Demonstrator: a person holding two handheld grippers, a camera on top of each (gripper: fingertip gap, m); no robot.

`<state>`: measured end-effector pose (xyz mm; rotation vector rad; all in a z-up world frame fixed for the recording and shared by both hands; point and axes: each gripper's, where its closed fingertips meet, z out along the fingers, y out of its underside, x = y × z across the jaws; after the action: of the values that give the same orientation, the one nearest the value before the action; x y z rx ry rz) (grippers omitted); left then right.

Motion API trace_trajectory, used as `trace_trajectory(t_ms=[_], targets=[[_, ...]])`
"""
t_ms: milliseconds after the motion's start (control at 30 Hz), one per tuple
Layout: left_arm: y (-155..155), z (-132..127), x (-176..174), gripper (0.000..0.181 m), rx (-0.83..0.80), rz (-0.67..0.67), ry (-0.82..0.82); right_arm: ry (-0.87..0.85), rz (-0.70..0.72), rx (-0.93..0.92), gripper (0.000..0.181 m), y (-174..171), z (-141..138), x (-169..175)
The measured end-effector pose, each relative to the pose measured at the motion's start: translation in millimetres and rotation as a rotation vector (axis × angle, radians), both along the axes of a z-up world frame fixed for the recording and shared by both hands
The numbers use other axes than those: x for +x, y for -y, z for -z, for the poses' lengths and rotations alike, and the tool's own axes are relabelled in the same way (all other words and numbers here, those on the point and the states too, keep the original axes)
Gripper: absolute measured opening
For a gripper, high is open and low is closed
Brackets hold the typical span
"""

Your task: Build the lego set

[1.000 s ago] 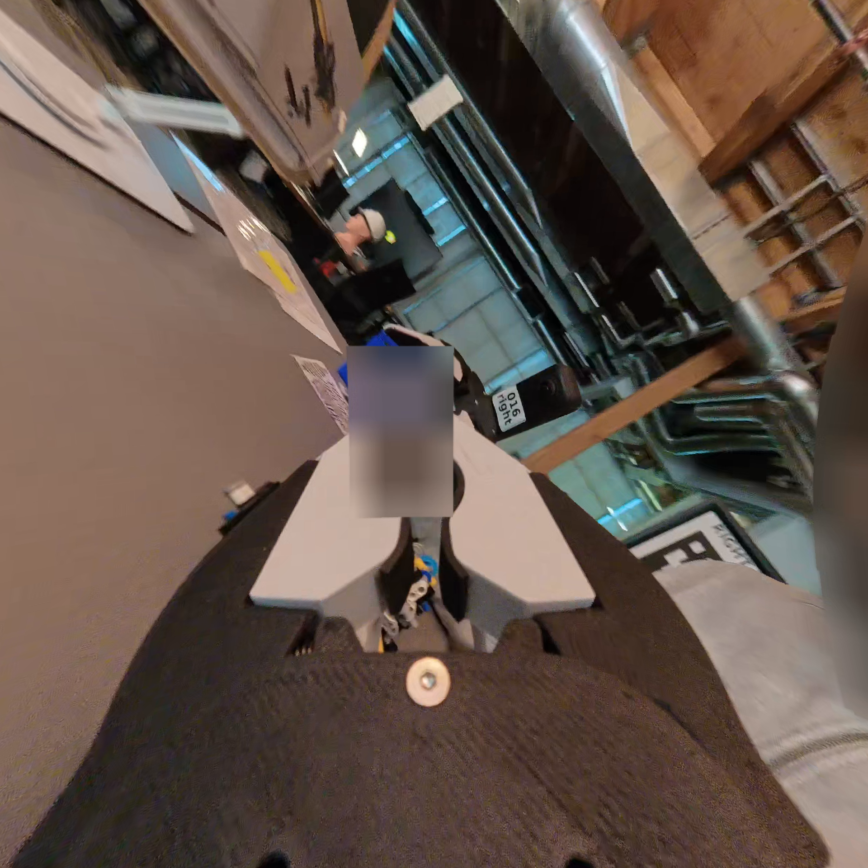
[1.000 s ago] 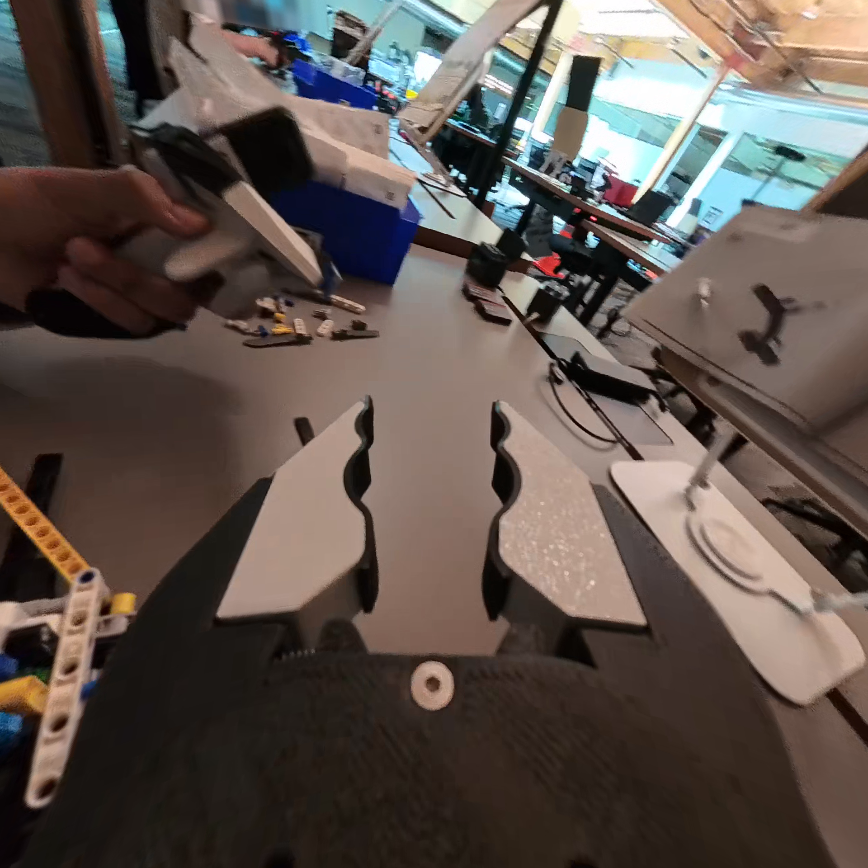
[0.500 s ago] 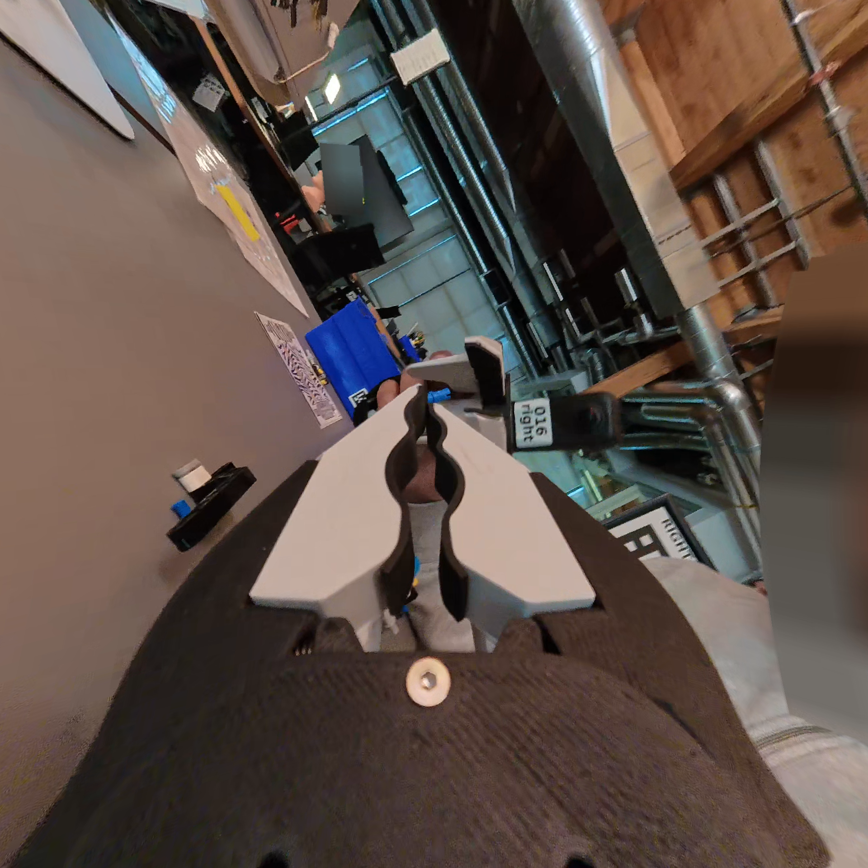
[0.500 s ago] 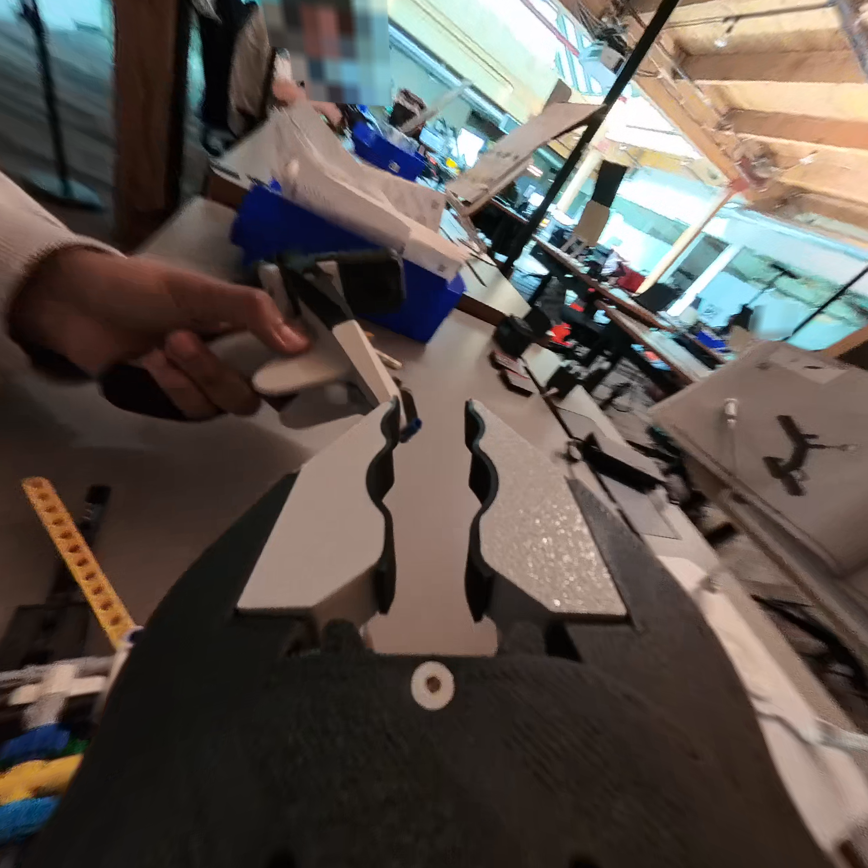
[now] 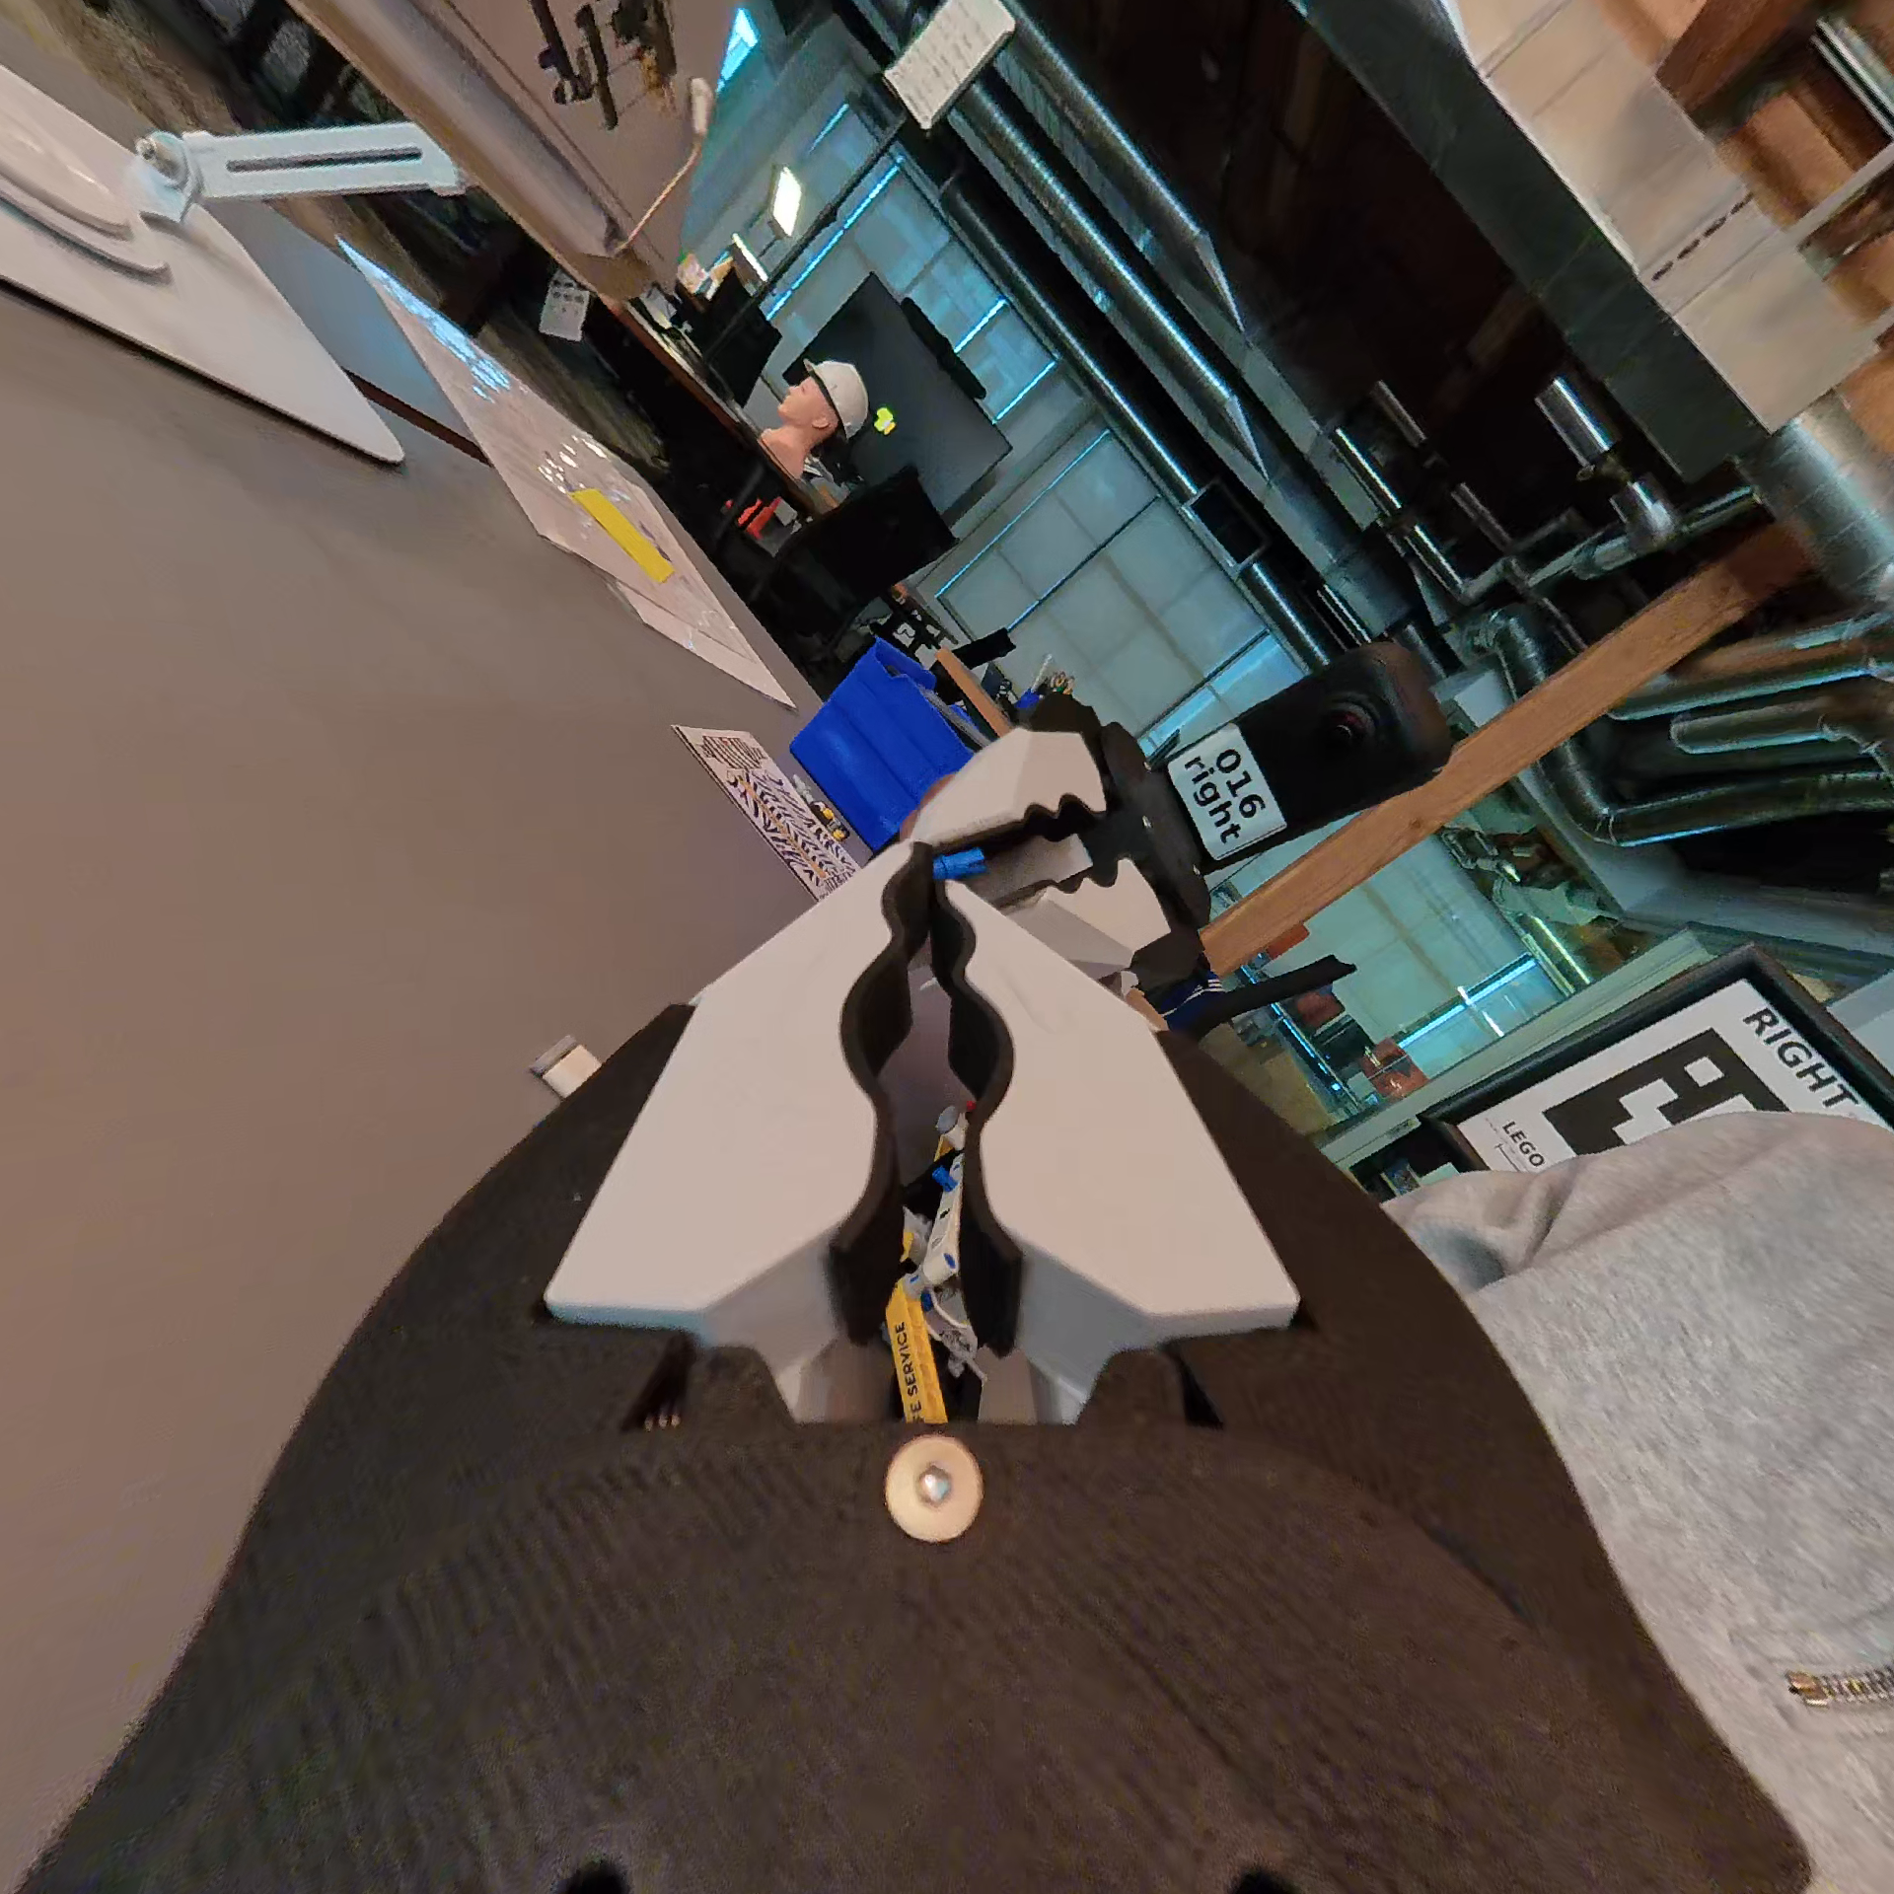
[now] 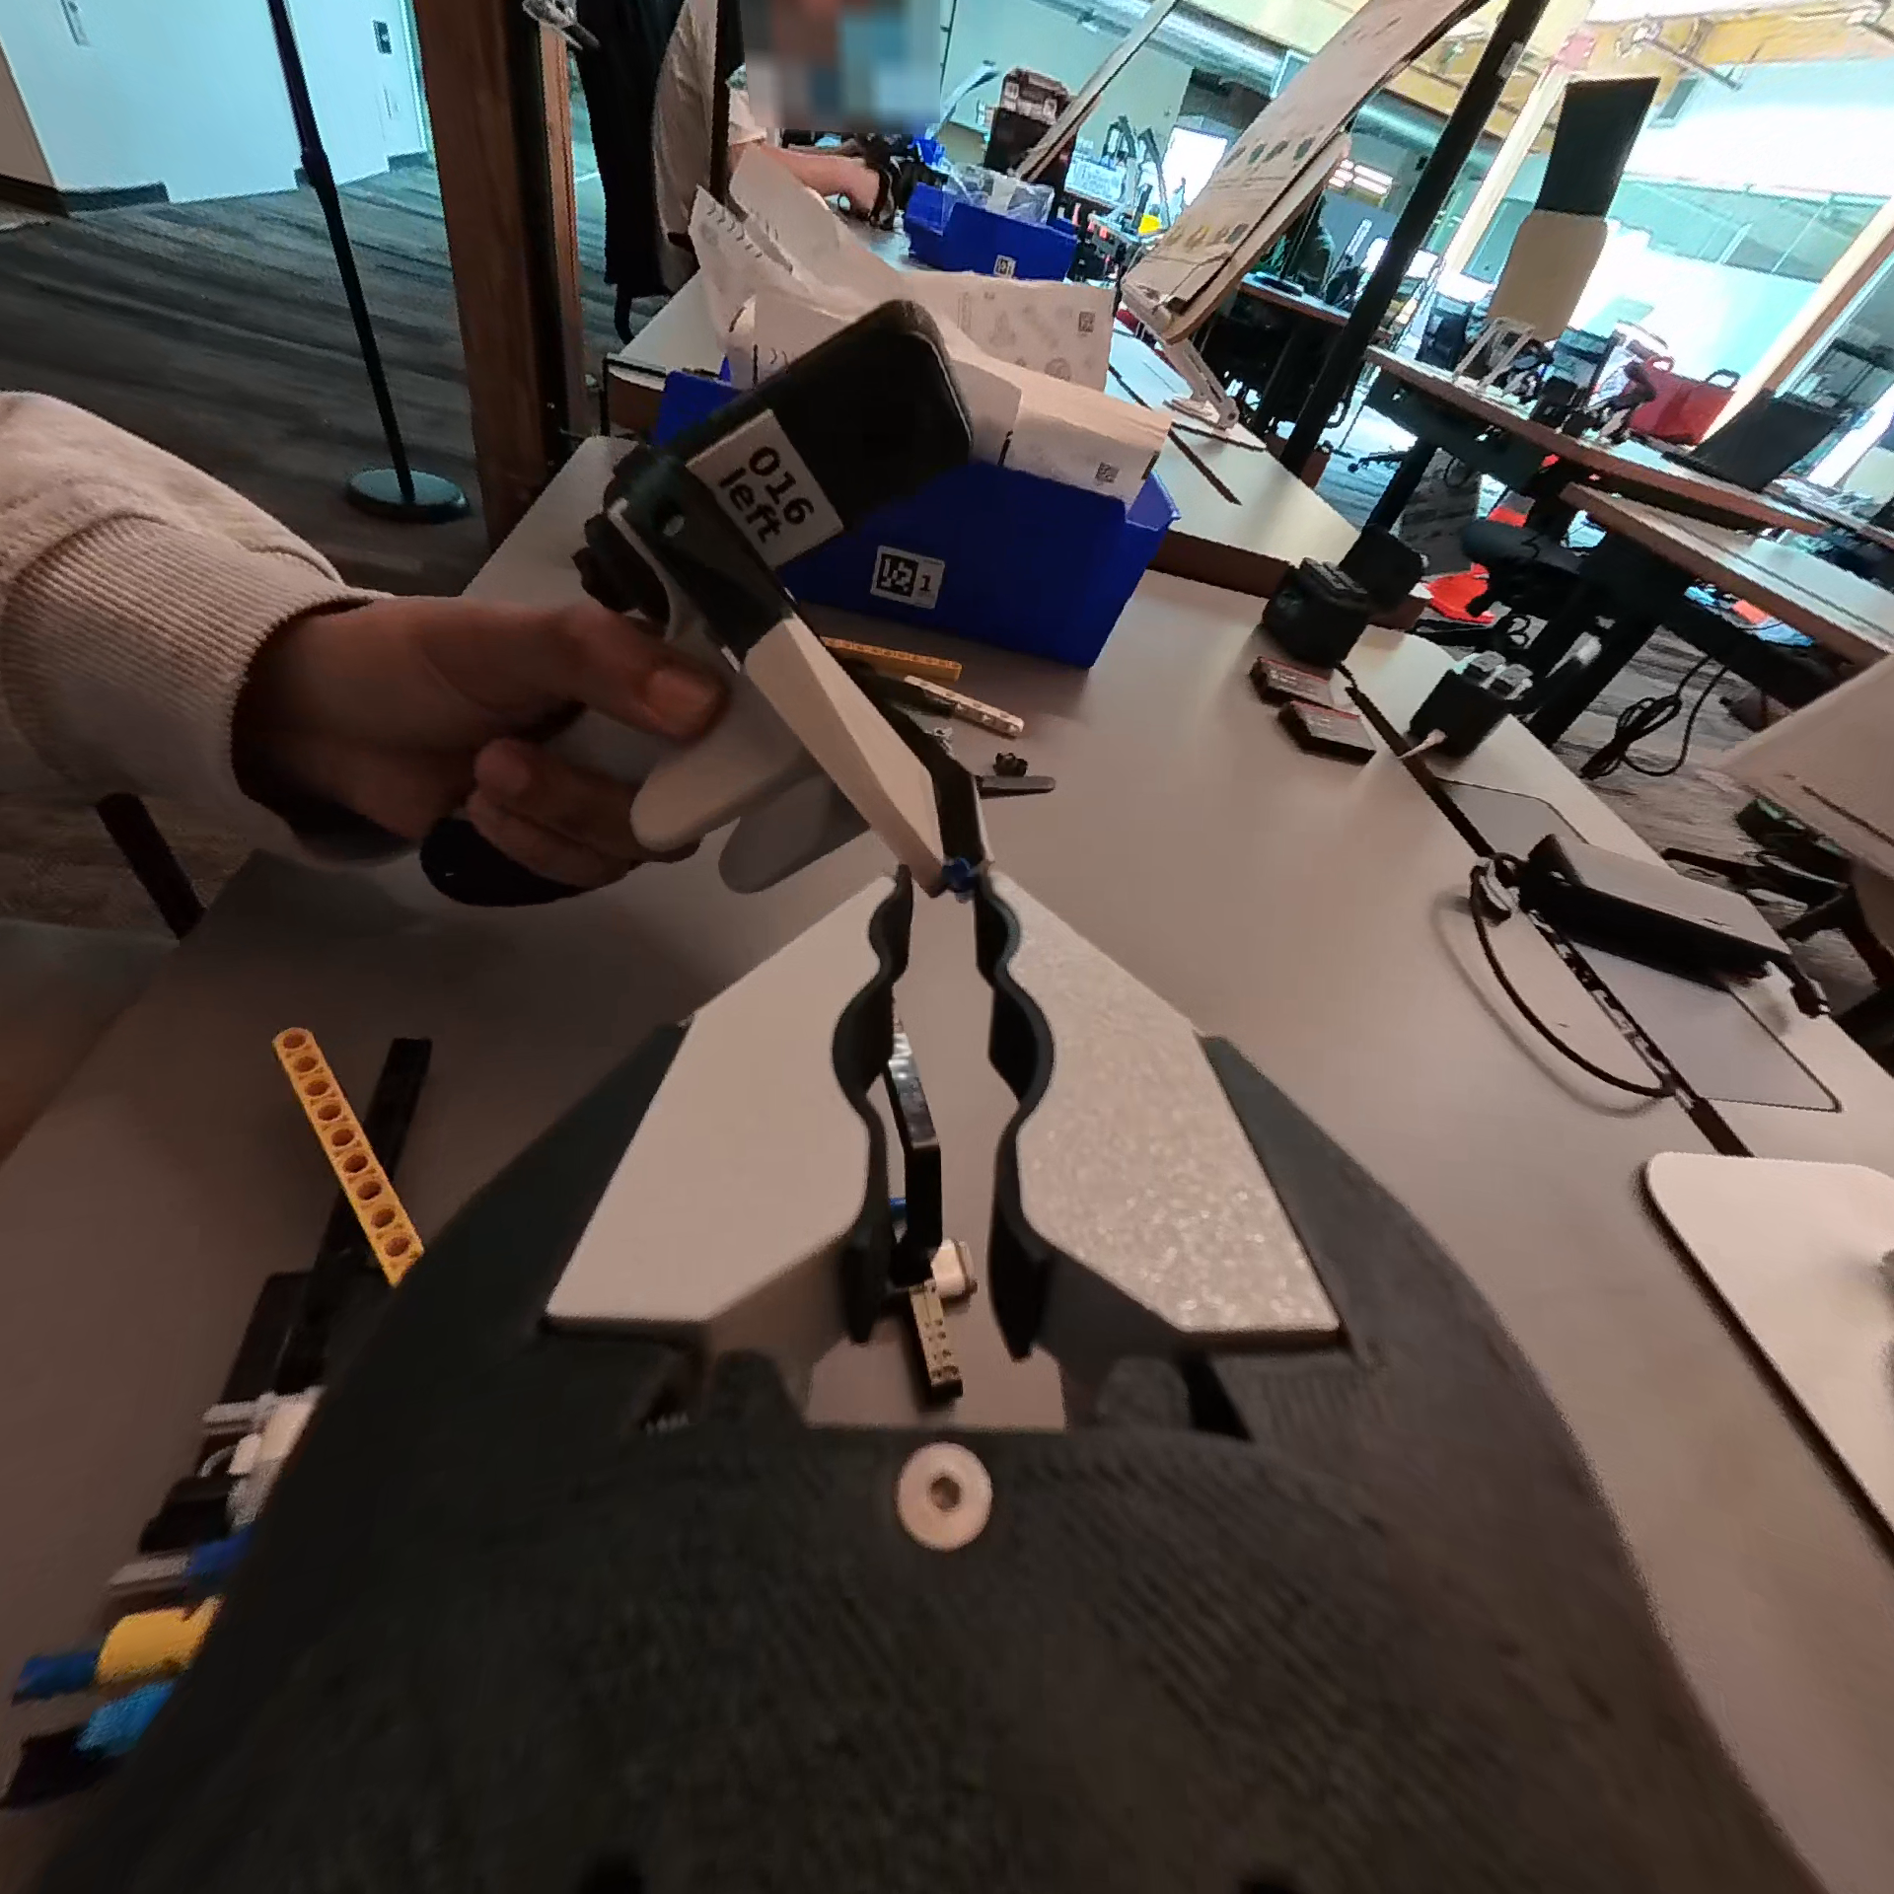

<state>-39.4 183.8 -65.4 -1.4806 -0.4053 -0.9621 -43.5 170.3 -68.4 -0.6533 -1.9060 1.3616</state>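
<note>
My left gripper (image 5: 928,881) is shut on a small blue pin (image 5: 956,867), held up above the grey table (image 5: 307,820). In the right wrist view a hand holds the left gripper (image 6: 938,861) with the pin (image 6: 958,874) at its tip. My right gripper (image 6: 941,887) is narrowed to a small gap, with its tips on either side of the pin. It also shows in the left wrist view (image 5: 989,846), facing the left one. A part-built model (image 6: 154,1619) with a yellow beam (image 6: 348,1158) lies at the lower left. A black beam (image 6: 917,1138) lies below the right fingers.
A blue bin (image 6: 984,553) stuffed with papers stands at the back, with loose parts (image 6: 953,707) in front of it. A black pad with a cable (image 6: 1640,912) and a white base plate (image 6: 1794,1281) are on the right. A grey sleeve (image 5: 1691,1435) is close by. Only a small space, under 4 cm, lies between the two pairs of fingers.
The two grippers have come together tip to tip. My right gripper has narrowed from wide open to a small gap around the blue pin. The left gripper stays shut.
</note>
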Motion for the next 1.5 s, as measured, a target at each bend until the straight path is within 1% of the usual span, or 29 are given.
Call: trace_trajectory(t_ms=[33,167,200,300,400,500,867,1500], targets=[[0.2,1.5,-0.9,0.000,-0.005,-0.001,0.004,0.000,0.005,0.009,0.010,0.1,1.5,-0.8],[1.4,4.9,-3.7,0.000,-0.013,-0.002,0.021,-0.009,0.016,0.039,0.008,0.2,4.1,-2.0],[1.8,5.1,-4.9,0.000,-0.013,-0.005,0.027,-0.014,0.019,0.043,0.004,-0.6,3.8,-1.9],[1.3,6.7,-7.1,0.000,-0.023,-0.007,0.048,-0.030,-0.007,0.025,0.000,2.9,-0.1,0.8],[-2.7,9.9,4.6,0.000,-0.053,0.030,-0.002,-0.031,-0.019,0.003,0.000,6.6,-2.5,0.7],[-6.8,13.0,10.8,0.000,-0.077,0.025,-0.038,-0.027,-0.017,0.007,0.000,5.1,-1.0,0.6],[-7.0,13.8,7.2,0.000,-0.072,0.024,0.031,-0.007,-0.006,0.000,0.000,2.6,2.1,-1.7],[-7.5,14.7,6.3,0.000,-0.071,0.020,0.053,-0.005,-0.002,0.010,0.000,1.0,2.9,-2.1]])
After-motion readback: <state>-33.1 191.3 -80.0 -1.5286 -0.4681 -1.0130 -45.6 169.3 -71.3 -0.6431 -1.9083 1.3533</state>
